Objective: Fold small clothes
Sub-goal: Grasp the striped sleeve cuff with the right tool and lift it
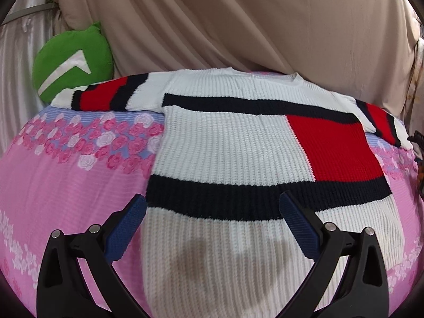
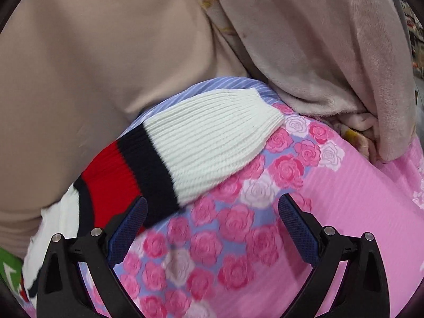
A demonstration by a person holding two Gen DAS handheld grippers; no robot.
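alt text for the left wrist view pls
A white knit sweater with black bands and red blocks lies flat, sleeves spread, on a pink rose-print sheet. The left gripper hovers over its hem, jaws open. A green cushion sits behind.

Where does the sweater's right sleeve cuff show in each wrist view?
Left wrist: the cuff sits at the far right edge, past the red panel.
Right wrist: the cuff fills the centre, beyond the open right gripper.
Shared landmark: the rose-print sheet under the sleeve.

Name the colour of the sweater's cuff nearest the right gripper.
White, ribbed cuff; clearest in the right wrist view.
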